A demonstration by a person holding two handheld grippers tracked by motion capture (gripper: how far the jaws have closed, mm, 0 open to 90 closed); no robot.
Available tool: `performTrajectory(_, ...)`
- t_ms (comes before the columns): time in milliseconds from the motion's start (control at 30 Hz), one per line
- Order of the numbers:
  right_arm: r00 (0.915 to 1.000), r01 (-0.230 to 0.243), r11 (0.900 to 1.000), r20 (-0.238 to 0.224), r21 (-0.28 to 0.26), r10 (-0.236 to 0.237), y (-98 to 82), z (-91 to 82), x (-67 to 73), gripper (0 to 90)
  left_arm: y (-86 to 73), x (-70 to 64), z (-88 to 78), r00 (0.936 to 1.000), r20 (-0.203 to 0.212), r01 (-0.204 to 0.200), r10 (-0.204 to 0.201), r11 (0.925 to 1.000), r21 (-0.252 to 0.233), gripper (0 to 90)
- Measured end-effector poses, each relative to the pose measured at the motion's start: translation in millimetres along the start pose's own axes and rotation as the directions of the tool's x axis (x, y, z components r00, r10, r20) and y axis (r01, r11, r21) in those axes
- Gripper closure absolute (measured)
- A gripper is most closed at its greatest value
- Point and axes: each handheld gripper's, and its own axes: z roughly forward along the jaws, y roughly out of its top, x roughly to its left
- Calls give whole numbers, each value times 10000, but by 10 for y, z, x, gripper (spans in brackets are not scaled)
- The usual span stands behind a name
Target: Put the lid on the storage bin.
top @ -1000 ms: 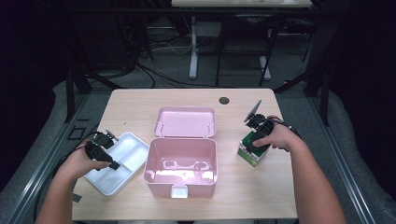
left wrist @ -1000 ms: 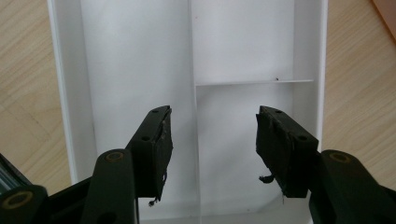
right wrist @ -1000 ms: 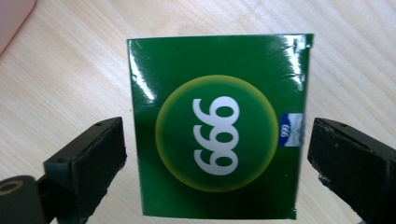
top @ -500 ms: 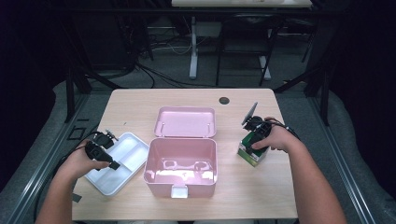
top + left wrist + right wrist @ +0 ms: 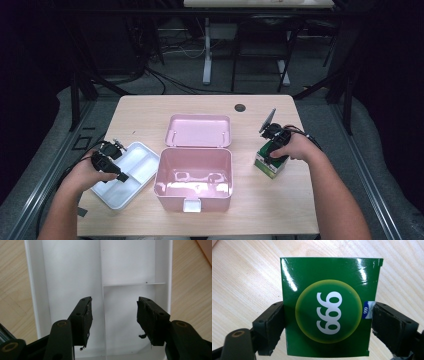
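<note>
A green box (image 5: 266,167) printed "999" (image 5: 329,307) lies on the wooden table at the right. My right gripper (image 5: 272,154) (image 5: 327,315) comes down over it. Its jaws have just been closing, and both pads now touch the box's two sides, so it is shut on the box, which still rests on the table. At the left, my left gripper (image 5: 120,175) (image 5: 113,317) hangs open over a white divided tray (image 5: 142,155) (image 5: 62,277), with nothing between its fingers. An open pink box (image 5: 192,192) stands in the middle with its lid (image 5: 200,131) folded back.
A small dark round disc (image 5: 240,107) sits in the tabletop near the far edge. Bare wood lies behind the pink box's lid and in front of the right hand. Dark floor, cables and frame legs surround the table.
The right hand has settled slightly lower over the green box. The left hand and the tray have not moved.
</note>
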Motion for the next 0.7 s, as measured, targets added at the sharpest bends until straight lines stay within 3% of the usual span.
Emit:
performTrajectory(133, 10000, -9, 9998, -26, -193, 9, -7, 7, 5, 159, -5, 7, -2, 10000, 21, 58, -58, 10000, 12, 462)
performTrajectory(200, 9999, 11, 9999, -111, -158, -13, -13, 0, 5, 160, -7, 10, 4, 10000, 8, 20, -20, 10000, 29, 462)
performTrajectory(233, 9999, 77, 9999, -135, 107, -75, -7, -23, -1, 160, -8, 12, 4, 10000, -5, 1, -1, 10000, 39, 463)
performTrajectory(267, 9999, -25, 9998, -147, -204, 22, -17, -5, 1, 160, -9, 13, 1, 10000, -23, -5, 5, 10000, 45, 464)
performTrajectory(400, 9999, 39, 10000, -98, -56, -39, -15, -40, 1, 161, -11, 11, -22, 10000, -12, -15, 15, 10000, -22, 466)
performTrajectory(433, 9999, 34, 9995, -140, -298, -38, -23, -33, 8, 162, -10, 10, -23, 10000, -12, -29, 29, 10000, -17, 466)
performTrajectory(533, 9997, 158, 9998, -188, -148, -160, -23, -86, 22, 162, -6, 3, -15, 10000, 2, -37, 37, 10000, 12, 466)
performTrajectory(700, 9994, 299, 9986, -184, -428, -307, -44, -148, 43, 162, 0, -10, -7, 9998, -121, -138, 139, 9999, 96, 468)
